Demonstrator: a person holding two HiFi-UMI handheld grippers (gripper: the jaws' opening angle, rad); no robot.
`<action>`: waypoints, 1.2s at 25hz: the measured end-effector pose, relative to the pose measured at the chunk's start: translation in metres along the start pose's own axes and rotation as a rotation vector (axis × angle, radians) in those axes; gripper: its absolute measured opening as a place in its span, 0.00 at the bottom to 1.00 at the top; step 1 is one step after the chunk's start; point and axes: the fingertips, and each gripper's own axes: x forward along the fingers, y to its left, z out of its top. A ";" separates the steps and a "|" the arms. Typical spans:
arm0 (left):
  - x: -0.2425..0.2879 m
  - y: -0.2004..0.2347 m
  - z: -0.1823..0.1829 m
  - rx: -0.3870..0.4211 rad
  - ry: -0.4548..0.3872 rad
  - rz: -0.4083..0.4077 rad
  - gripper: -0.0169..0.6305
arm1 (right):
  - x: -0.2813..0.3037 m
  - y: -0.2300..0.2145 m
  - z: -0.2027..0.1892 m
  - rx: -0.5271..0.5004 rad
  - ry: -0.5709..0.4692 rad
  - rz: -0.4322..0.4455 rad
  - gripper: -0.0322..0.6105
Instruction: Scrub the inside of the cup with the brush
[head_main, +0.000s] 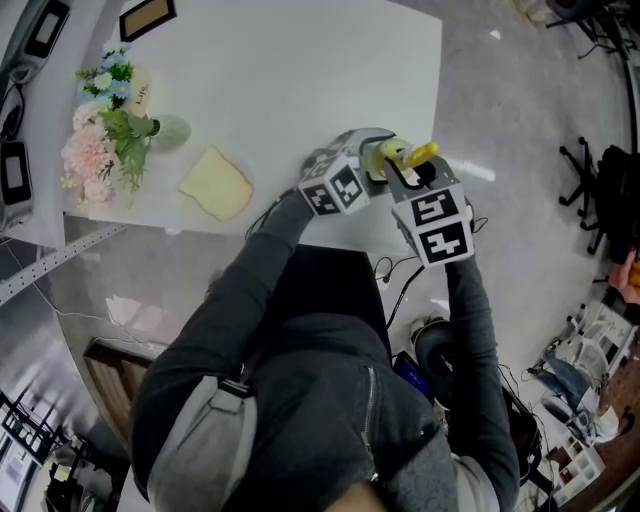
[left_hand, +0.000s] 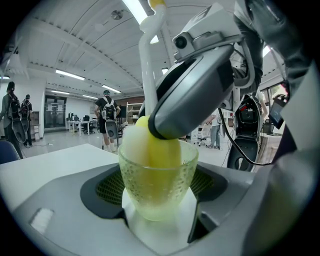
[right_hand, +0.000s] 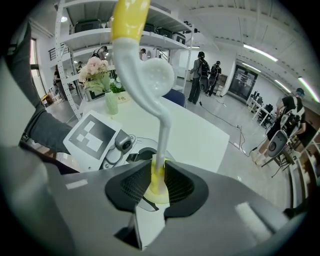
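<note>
A clear textured glass cup (left_hand: 157, 182) sits upright between the jaws of my left gripper (left_hand: 159, 192), which is shut on it. The brush's yellow sponge head (left_hand: 152, 147) fills the cup's inside. Its white handle (right_hand: 161, 145) runs up to a yellow tip (right_hand: 127, 20), and my right gripper (right_hand: 159, 181) is shut on the handle just above the head. In the head view the left gripper (head_main: 350, 180) and right gripper (head_main: 425, 200) meet over the white table's near edge, with the brush (head_main: 410, 156) between them.
On the white table (head_main: 320, 70) lie a pale yellow sponge (head_main: 216, 183) and a vase of flowers (head_main: 105, 130) at the left. A framed card (head_main: 147, 17) lies at the back. Black office chairs (head_main: 600, 190) and cables stand on the floor to the right.
</note>
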 end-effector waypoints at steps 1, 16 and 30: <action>0.000 0.000 0.000 0.000 0.000 0.000 0.62 | 0.001 -0.001 0.000 0.000 0.001 -0.002 0.18; 0.000 0.000 0.000 0.003 0.002 -0.003 0.62 | -0.004 -0.015 -0.002 0.024 0.001 -0.026 0.18; -0.001 -0.001 0.000 0.002 0.002 -0.005 0.62 | -0.015 -0.005 -0.009 0.029 0.022 -0.022 0.18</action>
